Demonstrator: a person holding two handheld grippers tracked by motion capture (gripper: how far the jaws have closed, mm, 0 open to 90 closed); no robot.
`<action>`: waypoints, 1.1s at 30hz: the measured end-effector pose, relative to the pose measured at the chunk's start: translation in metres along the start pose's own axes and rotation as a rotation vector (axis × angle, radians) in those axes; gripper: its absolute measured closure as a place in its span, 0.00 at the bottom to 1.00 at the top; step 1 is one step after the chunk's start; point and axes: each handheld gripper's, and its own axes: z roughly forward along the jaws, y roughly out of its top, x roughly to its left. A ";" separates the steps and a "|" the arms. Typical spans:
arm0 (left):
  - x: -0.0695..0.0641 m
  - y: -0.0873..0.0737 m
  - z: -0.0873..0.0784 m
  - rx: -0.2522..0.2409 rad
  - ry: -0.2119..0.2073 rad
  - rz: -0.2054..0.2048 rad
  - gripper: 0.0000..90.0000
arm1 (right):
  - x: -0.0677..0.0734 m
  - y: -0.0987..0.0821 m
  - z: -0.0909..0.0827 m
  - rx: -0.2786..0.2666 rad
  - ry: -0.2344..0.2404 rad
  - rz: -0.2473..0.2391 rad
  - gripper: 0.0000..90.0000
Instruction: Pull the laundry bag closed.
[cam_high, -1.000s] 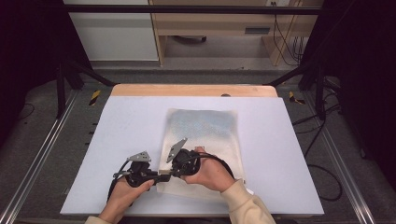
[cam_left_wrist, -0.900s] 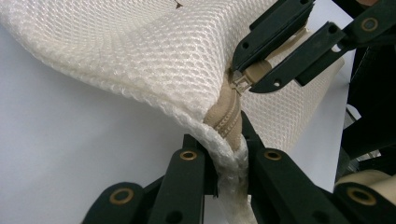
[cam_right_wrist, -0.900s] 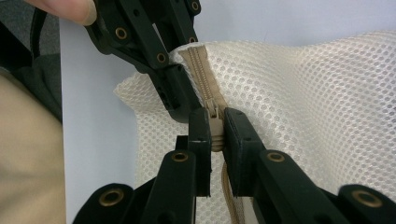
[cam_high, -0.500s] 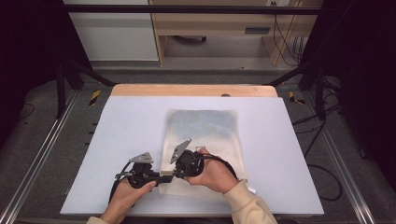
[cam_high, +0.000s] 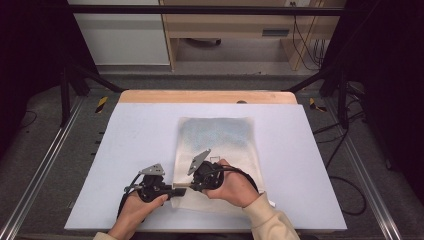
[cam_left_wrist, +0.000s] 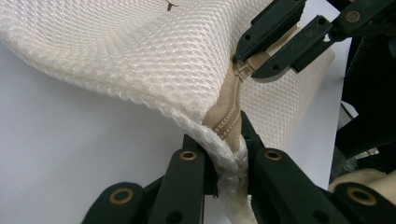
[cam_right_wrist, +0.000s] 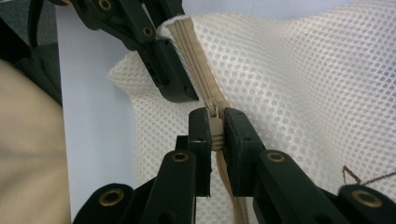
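Left gripper (cam_left_wrist: 229, 154) jaws clamp the mesh bag's (cam_high: 220, 135) corner, right gripper (cam_right_wrist: 215, 135) jaws pinch the zipper pull (cam_right_wrist: 215, 128): zipping looks underway, next needing a steady slide along the zipper (cam_right_wrist: 191, 44).

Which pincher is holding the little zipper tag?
The right gripper: its fingers pinch the tan zipper pull. The left gripper clamps the mesh bag's corner instead.

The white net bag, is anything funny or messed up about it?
Mostly no. The white mesh bag lies flat except its near corner, lifted and bunched where the left gripper pinches it. The right gripper holds the tan zipper pull. A loose brown thread sits on the mesh.
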 end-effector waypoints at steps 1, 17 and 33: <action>0.000 0.000 0.000 -0.001 0.000 -0.002 0.94 | 0.000 -0.001 0.000 -0.003 -0.001 0.007 0.91; 0.000 -0.001 0.001 0.003 -0.002 -0.002 0.94 | -0.005 -0.013 -0.011 0.003 -0.027 0.029 0.91; -0.001 -0.001 0.002 0.007 -0.008 0.005 0.94 | -0.007 -0.025 -0.021 -0.005 -0.044 0.051 0.91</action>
